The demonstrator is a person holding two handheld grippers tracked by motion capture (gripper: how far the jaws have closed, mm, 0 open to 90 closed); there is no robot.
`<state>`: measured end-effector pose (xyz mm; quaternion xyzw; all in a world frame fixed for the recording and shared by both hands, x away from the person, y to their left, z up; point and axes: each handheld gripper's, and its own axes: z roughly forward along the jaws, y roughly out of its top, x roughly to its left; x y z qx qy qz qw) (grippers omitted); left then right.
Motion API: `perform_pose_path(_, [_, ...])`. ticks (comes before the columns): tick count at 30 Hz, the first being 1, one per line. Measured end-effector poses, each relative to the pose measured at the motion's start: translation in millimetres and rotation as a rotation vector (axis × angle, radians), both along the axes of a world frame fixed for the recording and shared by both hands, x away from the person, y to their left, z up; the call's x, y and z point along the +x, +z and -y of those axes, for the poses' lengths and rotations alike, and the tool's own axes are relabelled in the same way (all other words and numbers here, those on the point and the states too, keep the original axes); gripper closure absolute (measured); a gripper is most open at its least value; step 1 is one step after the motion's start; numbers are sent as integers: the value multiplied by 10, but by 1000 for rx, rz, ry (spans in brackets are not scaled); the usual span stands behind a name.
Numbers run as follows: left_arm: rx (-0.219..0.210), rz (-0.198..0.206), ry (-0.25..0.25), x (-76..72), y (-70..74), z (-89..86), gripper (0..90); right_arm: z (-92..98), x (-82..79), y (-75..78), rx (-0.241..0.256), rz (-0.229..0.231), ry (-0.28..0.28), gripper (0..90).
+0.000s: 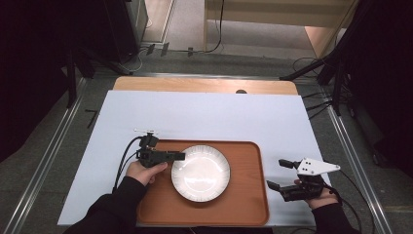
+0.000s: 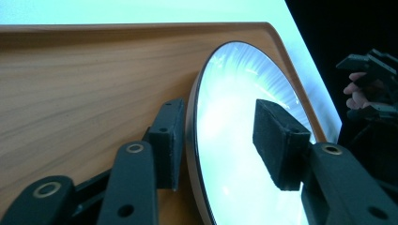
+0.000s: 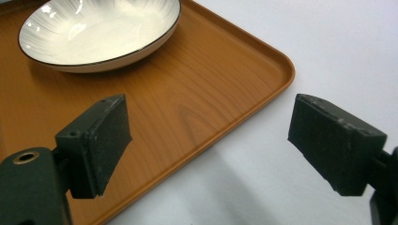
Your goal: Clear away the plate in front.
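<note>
A white plate (image 1: 200, 173) with a dark rim lies on a brown wooden tray (image 1: 243, 207). My left gripper (image 1: 181, 156) is at the plate's left rim. In the left gripper view the plate (image 2: 234, 89) stands between the jaws: one jaw rests over the tray (image 2: 94, 79), the other over the plate's inside, and my left gripper (image 2: 218, 140) is open with gaps on both sides. My right gripper (image 1: 277, 174) hovers open just right of the tray. In the right gripper view my right gripper (image 3: 216, 145) straddles the edge of the tray (image 3: 211, 93), with the plate (image 3: 103, 28) farther off.
A white sheet (image 1: 204, 117) covers the table, and a strip of bare wood (image 1: 204, 85) shows at the back. Dark stands and cables sit on the floor to both sides. The other hand with its gripper (image 2: 371, 84) shows at the right of the left gripper view.
</note>
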<state>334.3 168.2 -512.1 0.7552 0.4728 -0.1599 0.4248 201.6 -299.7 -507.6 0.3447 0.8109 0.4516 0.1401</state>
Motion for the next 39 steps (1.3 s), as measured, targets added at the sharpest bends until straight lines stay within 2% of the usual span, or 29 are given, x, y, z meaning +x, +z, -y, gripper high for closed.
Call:
perform_pose_path(2, [20,12,-3,-2,25,-4,494,-4,0,1,1,1,-2,140])
perform_pose_path(6, [34,27,-3,1,56,-9,455,-5,4,5,3,6,-1,140])
perform_pose_path(13, [37,14,7,8,99,-56,405,5,-4,5,0,3,3,140])
perform_pose_path(15, [41,22,5,4,125,-67,405,1,-4,3,1,4,1,140])
perform_pose_path(17, [73,40,-5,-7,159,-66,396,-2,-4,3,-1,3,1,140])
perform_pose_path(21, [85,43,-23,-11,183,-95,379,-2,-8,16,-3,6,1,140])
perform_pose_path(24, [111,54,-38,-22,201,-141,362,3,-10,23,0,16,-3,140])
perform_pose_path(28, [94,47,-41,-26,213,-185,361,18,-15,27,2,13,-3,140])
perform_pose_path(29, [56,27,-41,-23,222,-218,361,19,-14,26,1,13,-6,140])
perform_pose_path(30, [50,27,-36,-31,235,-229,362,17,-14,24,3,13,-8,140])
perform_pose_path(39, [89,54,-50,-67,273,-328,350,19,-10,18,3,3,-9,140])
